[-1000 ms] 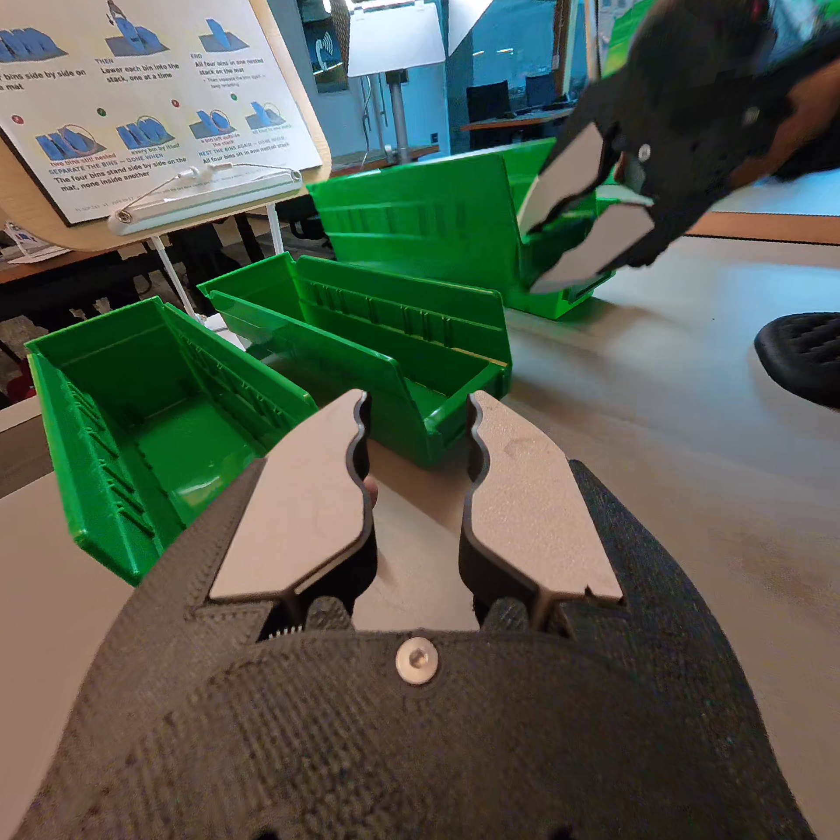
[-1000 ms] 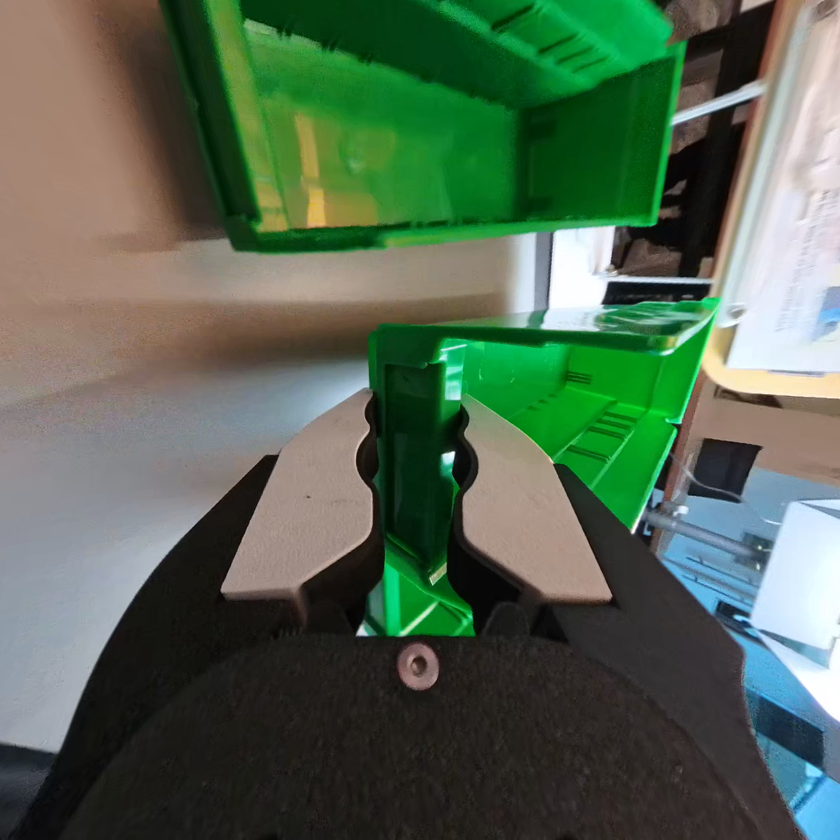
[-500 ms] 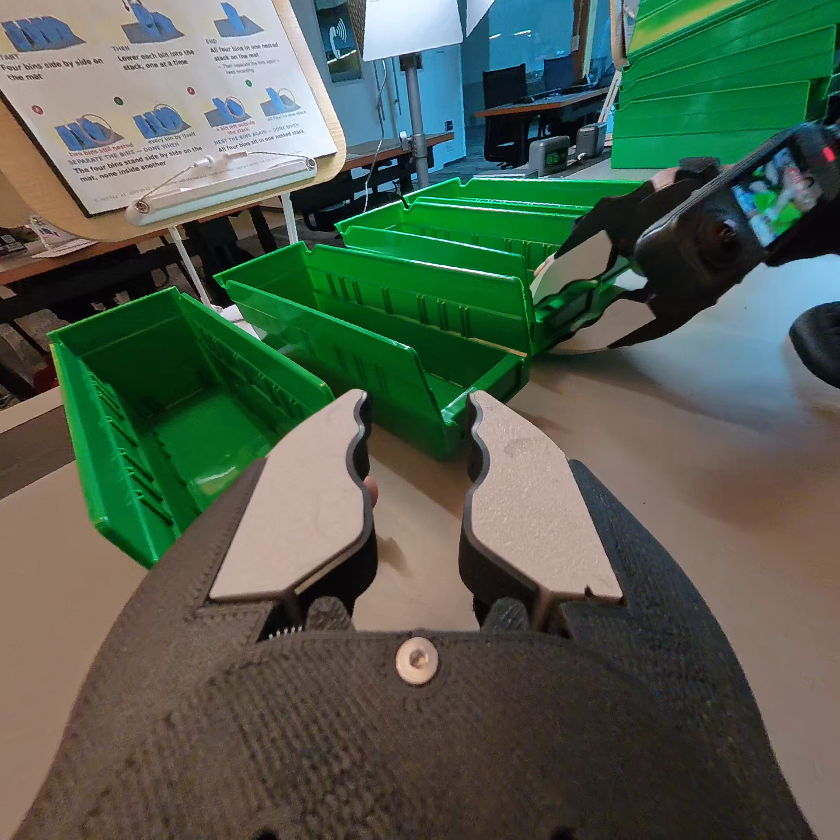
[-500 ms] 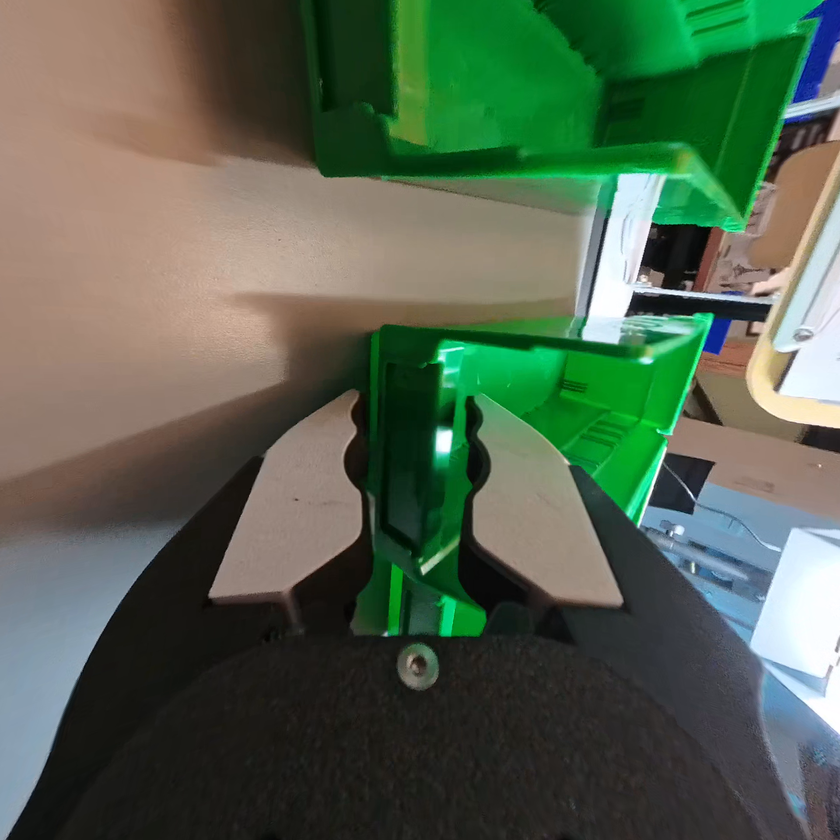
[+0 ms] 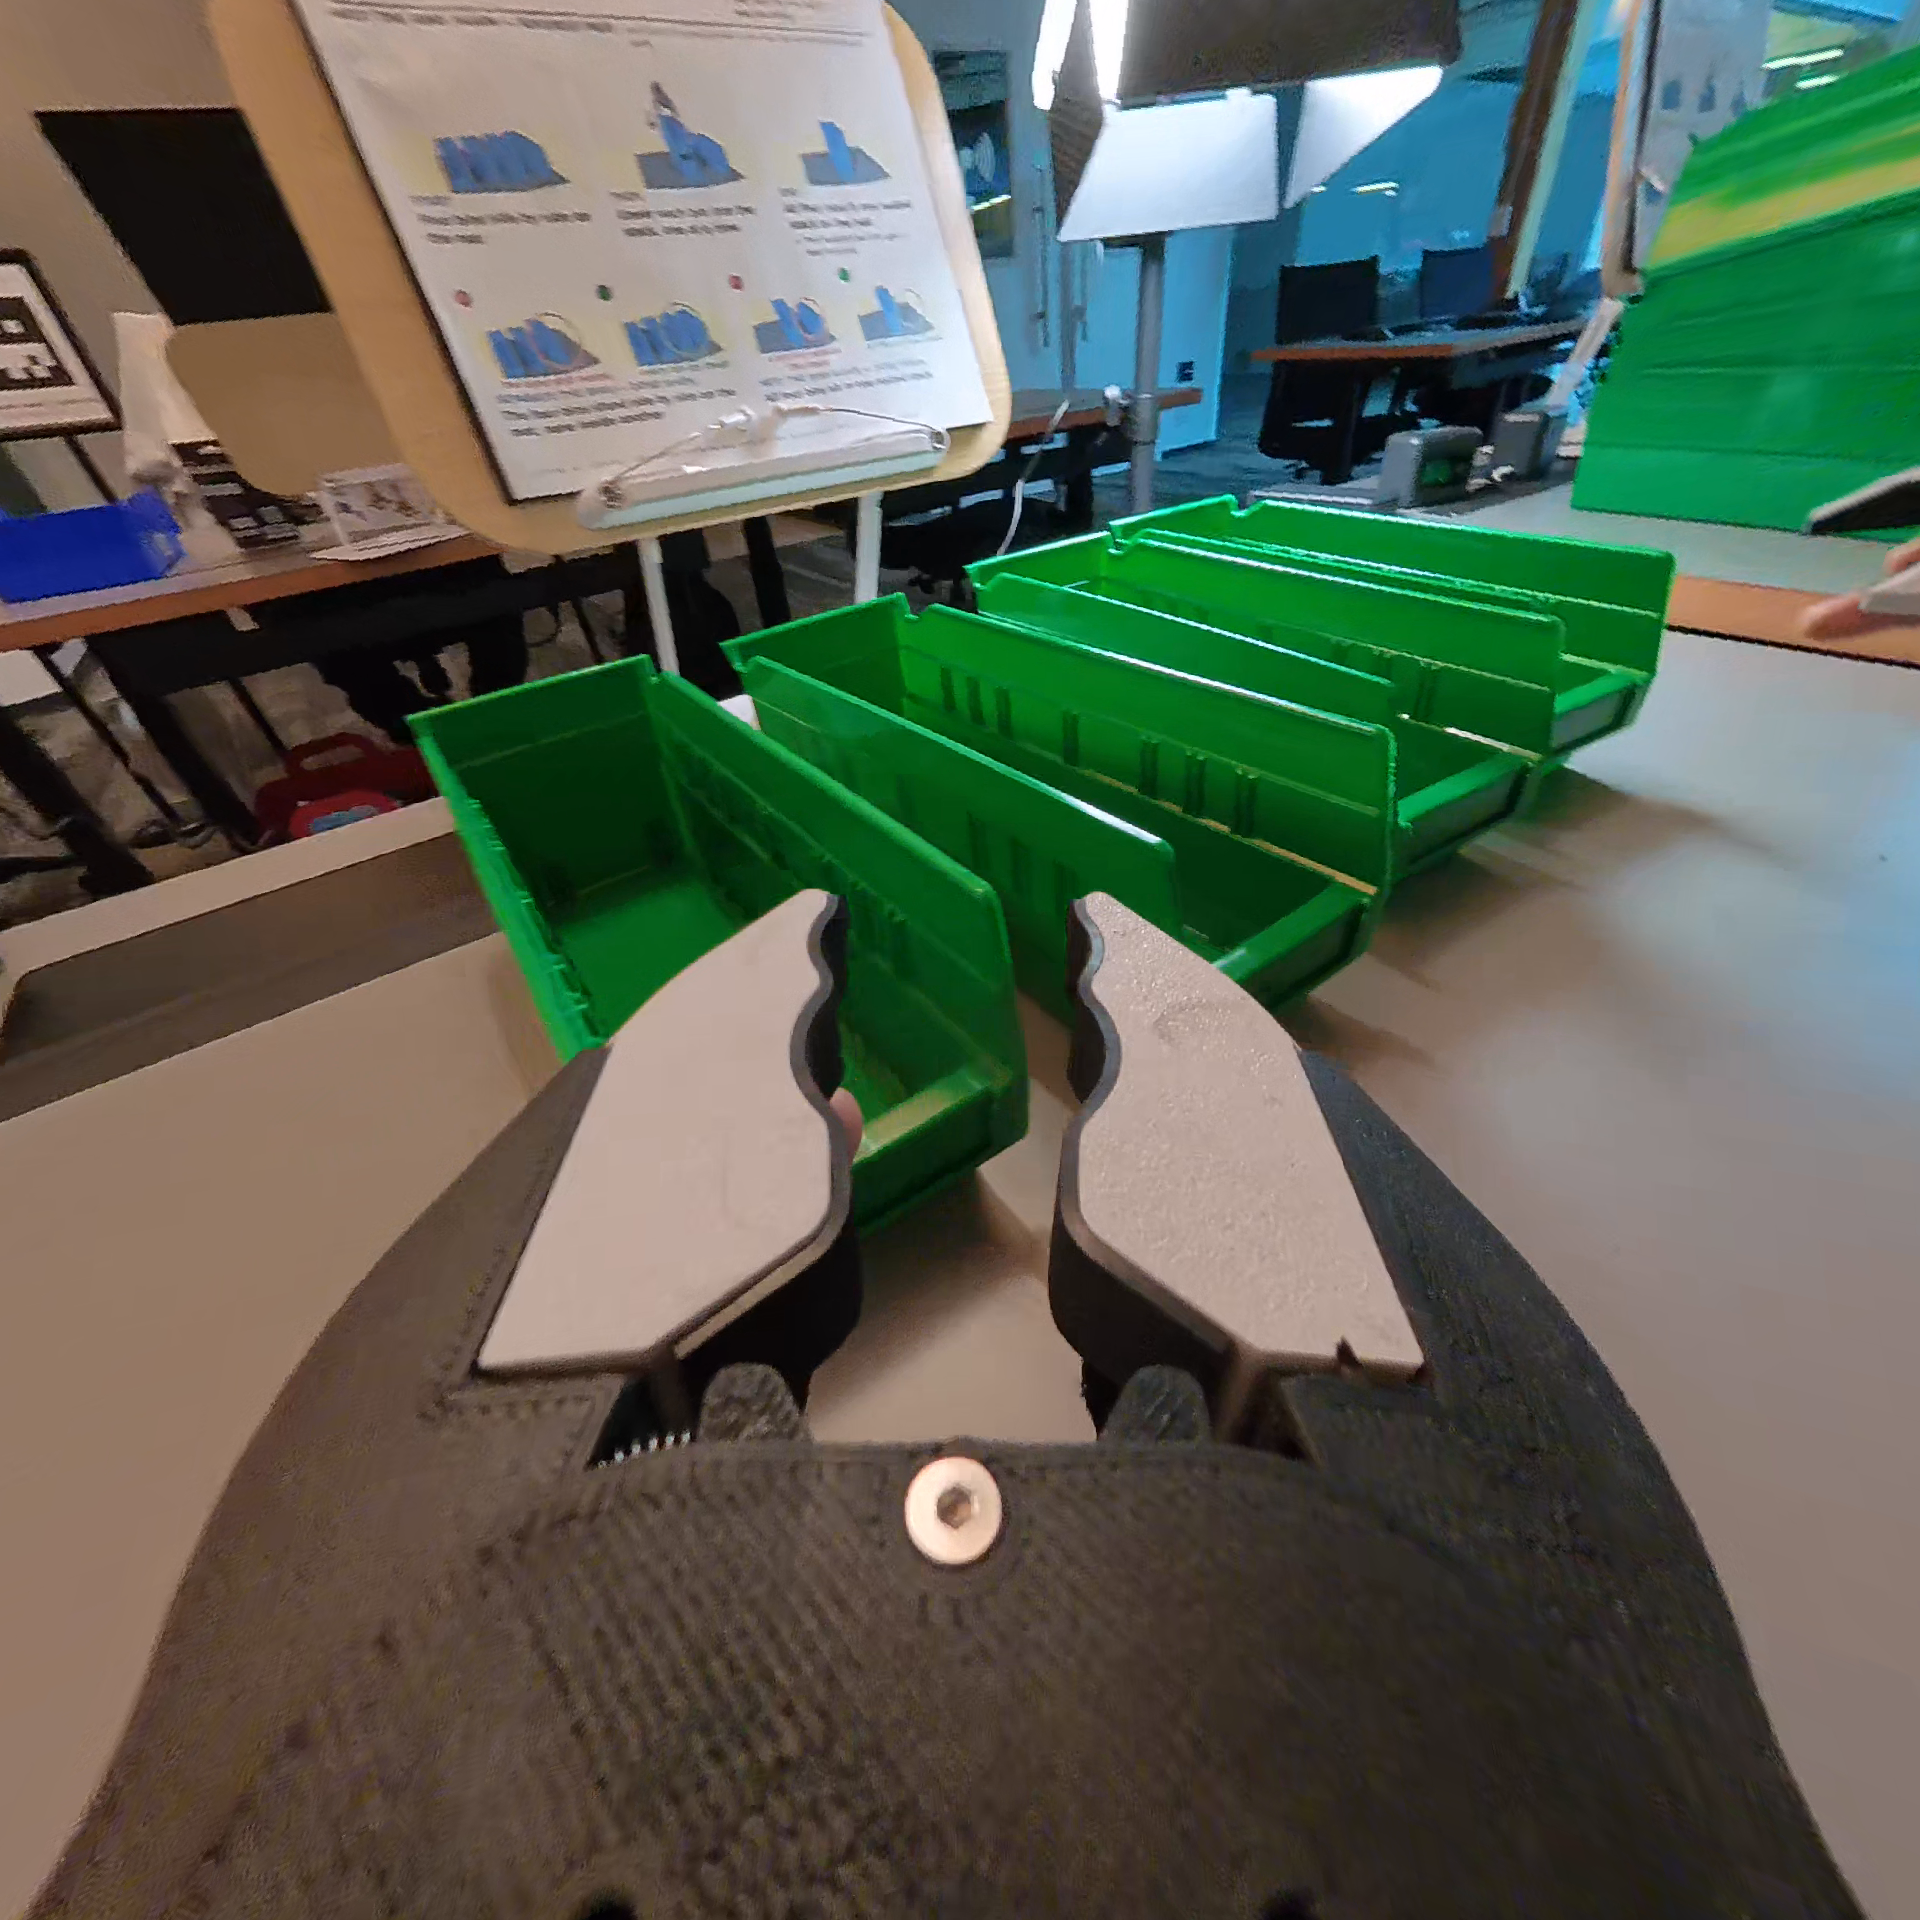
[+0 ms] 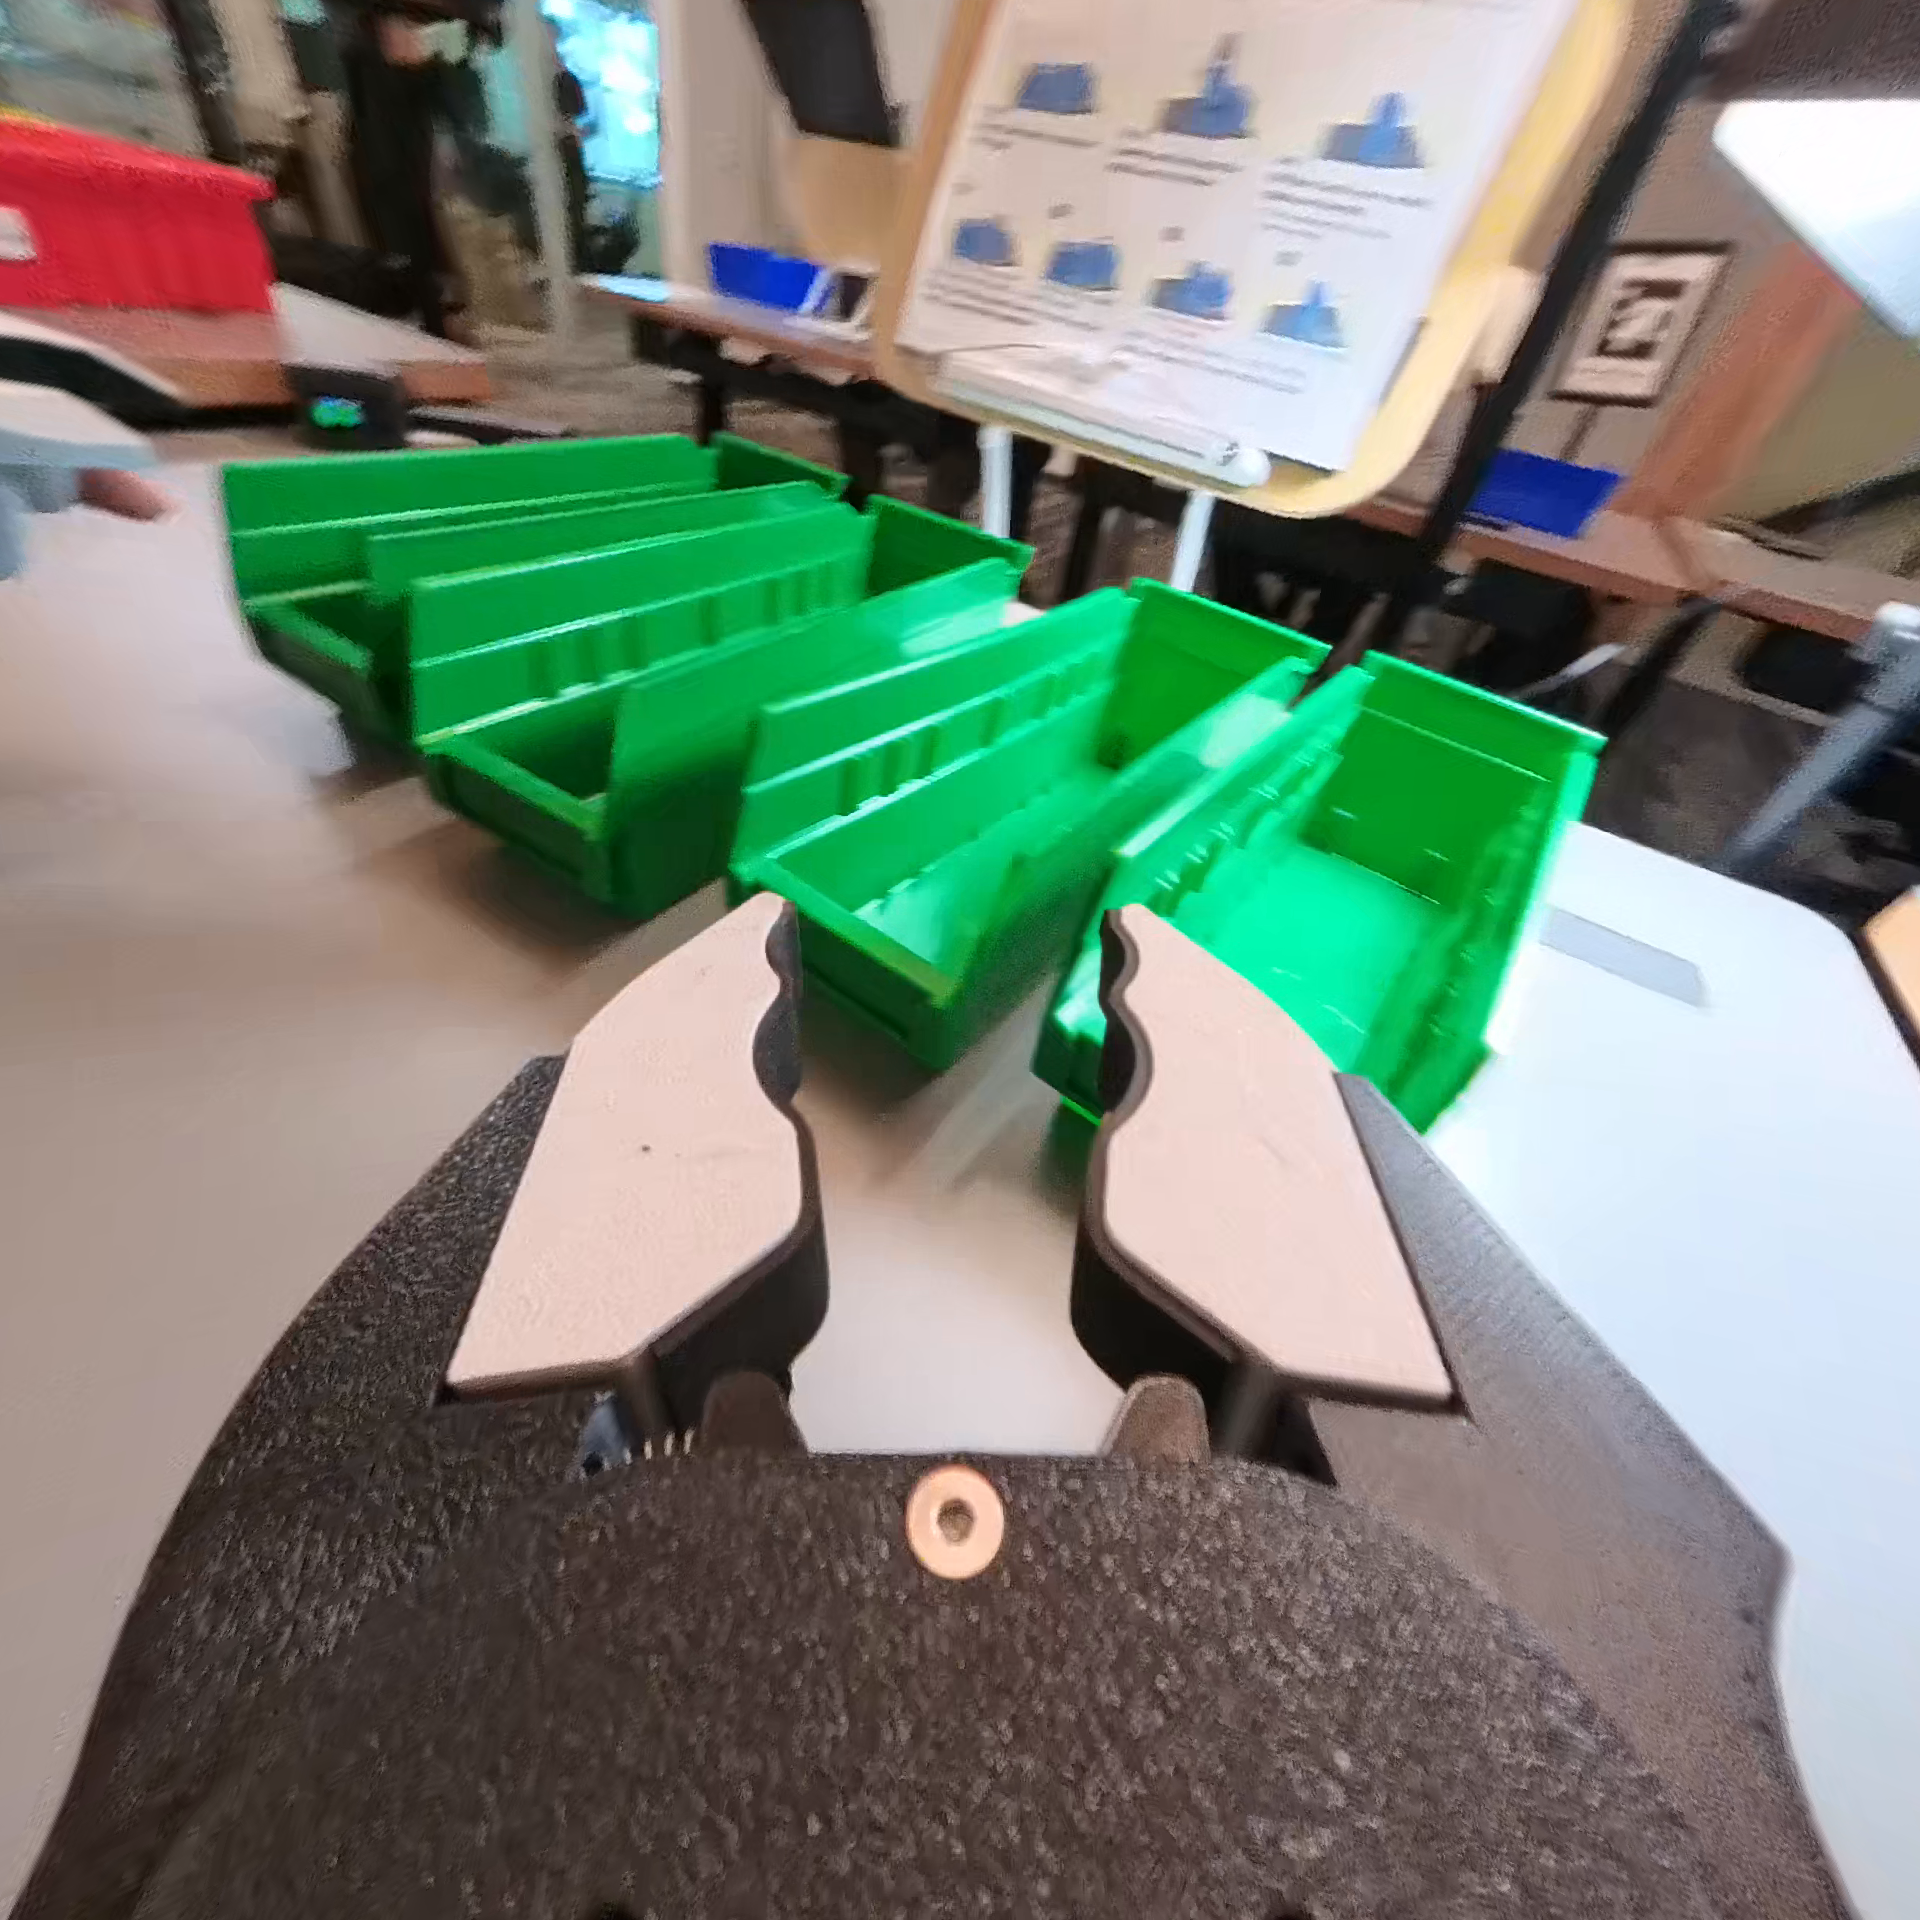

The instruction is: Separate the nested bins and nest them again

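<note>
My left gripper (image 5: 951,935) hangs low over the table (image 5: 1558,1143), its jaws parted with nothing between them; the front corner of the nearest green bin (image 5: 727,883) shows through the gap, but I can't see any contact. My right gripper (image 6: 951,935) is likewise spread wide and holds nothing, with bare tabletop between its fingers.

Four green bins stand side by side in a row on the table, none inside another, their open tops up. From the right wrist view, the rightmost bin (image 6: 1382,883) sits close to the table's right edge, the next bin (image 6: 987,810) just beside it, then the third bin (image 6: 623,707) and the far bin (image 6: 468,520). Narrow gaps separate neighbouring walls. In front of the row the table is open. An instruction board (image 5: 665,260) stands behind the bins.
</note>
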The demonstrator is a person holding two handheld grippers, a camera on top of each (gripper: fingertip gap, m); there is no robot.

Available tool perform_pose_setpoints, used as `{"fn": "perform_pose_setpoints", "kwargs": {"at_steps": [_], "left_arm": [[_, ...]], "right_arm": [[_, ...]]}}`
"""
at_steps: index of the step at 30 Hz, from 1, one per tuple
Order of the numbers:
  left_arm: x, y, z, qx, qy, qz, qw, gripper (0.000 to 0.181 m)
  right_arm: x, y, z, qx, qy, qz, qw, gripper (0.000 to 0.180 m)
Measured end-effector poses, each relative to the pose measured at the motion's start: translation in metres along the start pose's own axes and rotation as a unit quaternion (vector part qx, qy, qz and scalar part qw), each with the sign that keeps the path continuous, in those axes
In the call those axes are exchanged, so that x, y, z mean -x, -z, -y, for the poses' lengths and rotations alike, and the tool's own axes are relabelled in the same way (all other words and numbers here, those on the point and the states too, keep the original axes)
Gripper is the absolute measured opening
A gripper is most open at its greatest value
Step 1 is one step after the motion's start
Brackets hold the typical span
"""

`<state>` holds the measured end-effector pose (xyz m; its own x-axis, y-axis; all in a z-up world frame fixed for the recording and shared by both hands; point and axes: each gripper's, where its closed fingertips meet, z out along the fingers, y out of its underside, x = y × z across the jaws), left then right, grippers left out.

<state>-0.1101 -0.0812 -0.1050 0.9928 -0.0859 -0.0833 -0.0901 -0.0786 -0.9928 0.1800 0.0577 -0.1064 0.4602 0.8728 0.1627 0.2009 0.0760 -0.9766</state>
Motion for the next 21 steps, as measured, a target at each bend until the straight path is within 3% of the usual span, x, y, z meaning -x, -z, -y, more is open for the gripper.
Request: {"fn": "perform_pose_setpoints", "kwargs": {"at_steps": [4, 8, 15, 21], "left_arm": [[0.019, 0.009, -0.005, 0.003, 0.000, 0.033, 0.999, 0.042], [0.035, 0.013, -0.018, 0.031, -0.037, 0.066, 0.997, 0.046], [0.028, 0.015, -0.027, 0.055, 0.001, 0.053, 0.997, 0.052], [0.006, 0.017, -0.054, 0.134, 0.015, 0.006, 0.991, 0.070]], "right_arm": [[-0.015, 0.005, -0.022, -0.008, -0.023, -0.047, 0.999, 0.055], [-0.024, 0.008, -0.018, -0.024, -0.002, -0.082, 0.996, 0.057], [-0.029, 0.010, -0.027, -0.006, 0.005, -0.101, 0.995, 0.059], [-0.031, 0.011, -0.028, -0.002, -0.008, -0.107, 0.994, 0.062]]}}
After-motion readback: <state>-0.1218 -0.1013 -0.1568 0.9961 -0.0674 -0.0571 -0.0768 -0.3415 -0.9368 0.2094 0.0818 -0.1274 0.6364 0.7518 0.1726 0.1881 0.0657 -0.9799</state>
